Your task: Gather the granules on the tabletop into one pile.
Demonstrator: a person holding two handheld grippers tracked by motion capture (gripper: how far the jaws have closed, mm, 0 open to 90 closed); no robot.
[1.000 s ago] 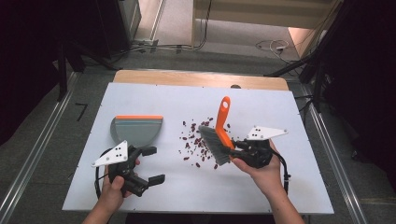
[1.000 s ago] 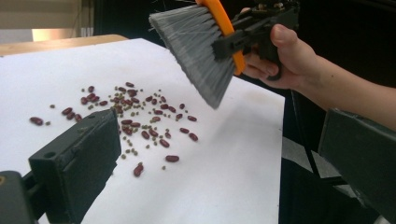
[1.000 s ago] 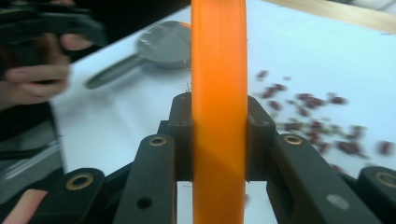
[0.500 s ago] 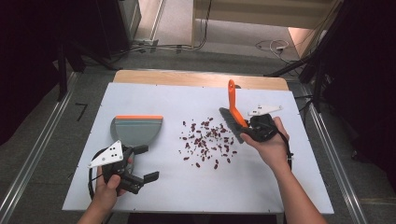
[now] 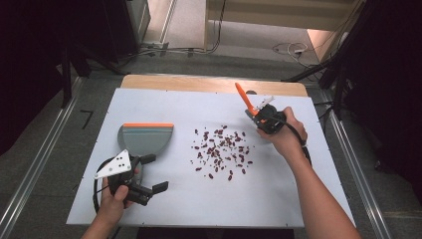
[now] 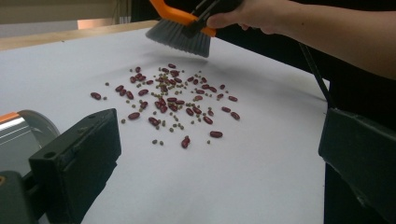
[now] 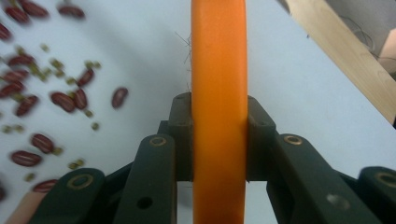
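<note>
A: Leftmost?
B: The left claw [image 5: 149, 174], jaws spread and empty, beside the grey plastic dustpan with orange trim [image 5: 145, 137].
A: Then?
B: Scattered red beans and small green ones [image 5: 220, 152] mid-tabletop [image 5: 278, 199], left of the right claw [image 5: 260, 115] (clenched on the orange-handled brush [image 6: 180, 32], nearer them).

Brush [image 5: 244, 99] w/ orange handle & grey bristles is held off the table [image 5: 298, 189] at far right, handle clamped in the right gripper [image 7: 219, 135]. Red beans [image 5: 221, 149] + small green ones lie scattered mid-table. Grey dustpan [image 5: 144, 137] w/ orange edge lies flat at left, apart from them.
</note>
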